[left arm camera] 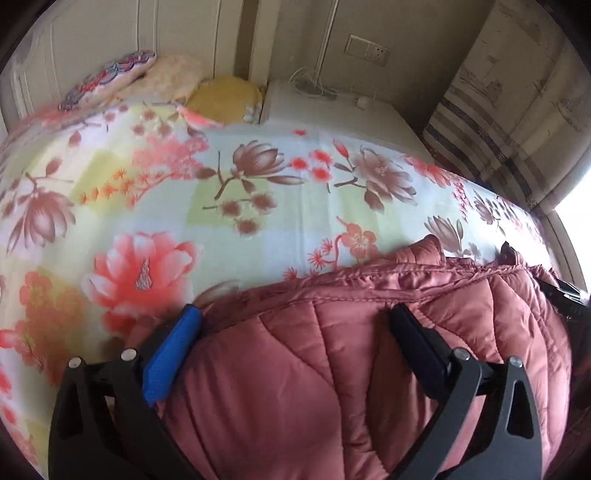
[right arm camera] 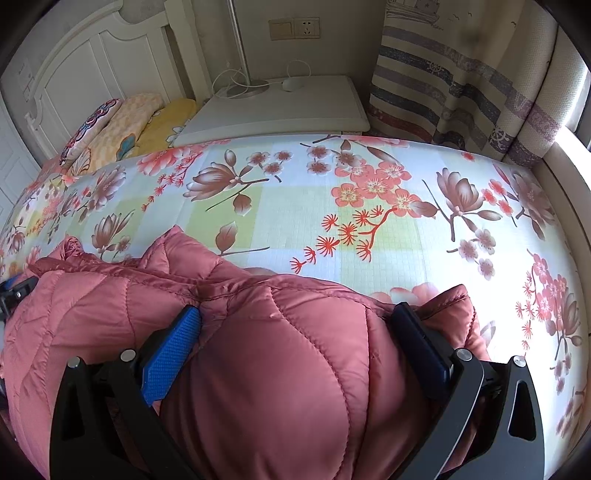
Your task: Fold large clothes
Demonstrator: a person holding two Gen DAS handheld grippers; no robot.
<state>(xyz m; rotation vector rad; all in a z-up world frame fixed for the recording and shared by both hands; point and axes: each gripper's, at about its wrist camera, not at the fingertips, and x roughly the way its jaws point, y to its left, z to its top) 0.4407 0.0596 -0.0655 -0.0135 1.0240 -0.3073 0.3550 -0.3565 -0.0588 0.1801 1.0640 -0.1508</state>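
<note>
Closest to each camera, the 2 grippers straddle a bulky pink quilted jacket (left arm camera: 332, 369) (right arm camera: 277, 369). The left gripper (left arm camera: 295, 328) has its jaws spread wide, with the blue pad (left arm camera: 171, 358) pressing the jacket's left flank and the dark pad (left arm camera: 413, 347) sunk into a fold of the padding; the puffy fabric fills the gap between them. The right gripper (right arm camera: 295, 328) stands the same way, jaws wide apart, the jacket bulging up between its blue pad (right arm camera: 171, 358) and dark pad (right arm camera: 417, 350). Whether either pair is actually squeezing the cloth I cannot tell.

The jacket lies bunched at the near edge of the bed, on a floral sheet (left arm camera: 184, 192) (right arm camera: 369, 229) printed with red and brown blossoms. Beyond it the sheet is bare up to the pillows (left arm camera: 155, 77) (right arm camera: 129, 118) stacked against the white headboard (right arm camera: 85, 55). Beside them stands a white nightstand (right arm camera: 288, 107) carrying a lamp base and cable, with a wall socket (right arm camera: 293, 27) above and a striped curtain (right arm camera: 461, 81) to the right.
</note>
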